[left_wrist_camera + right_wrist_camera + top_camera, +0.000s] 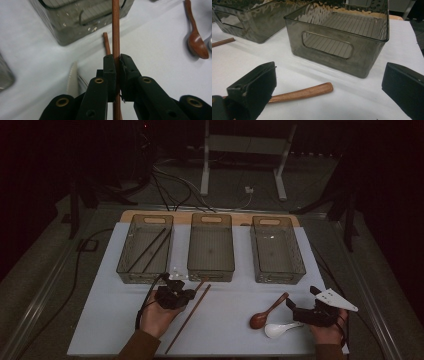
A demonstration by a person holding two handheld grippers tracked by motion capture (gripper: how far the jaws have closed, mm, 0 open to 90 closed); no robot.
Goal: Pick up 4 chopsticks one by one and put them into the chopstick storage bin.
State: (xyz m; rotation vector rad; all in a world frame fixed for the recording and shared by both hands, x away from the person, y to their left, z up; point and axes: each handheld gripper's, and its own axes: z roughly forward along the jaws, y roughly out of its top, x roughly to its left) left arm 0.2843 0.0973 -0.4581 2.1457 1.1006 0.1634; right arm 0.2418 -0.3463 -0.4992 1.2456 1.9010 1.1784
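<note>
My left gripper is shut on a brown chopstick, which points toward the middle grey bin. A second brown chopstick lies on the white board just beside and below it. At the front right, my right gripper stands open, its jaws wide apart. They straddle the handle of a wooden spoon that rests on the board, and the pads do not touch it. A white spoon lies next to the wooden one.
Three grey see-through bins stand in a row at the back of the board. The left bin holds two black chopsticks; the right bin is close ahead of my right gripper. A pale serrated piece lies by the left jaws.
</note>
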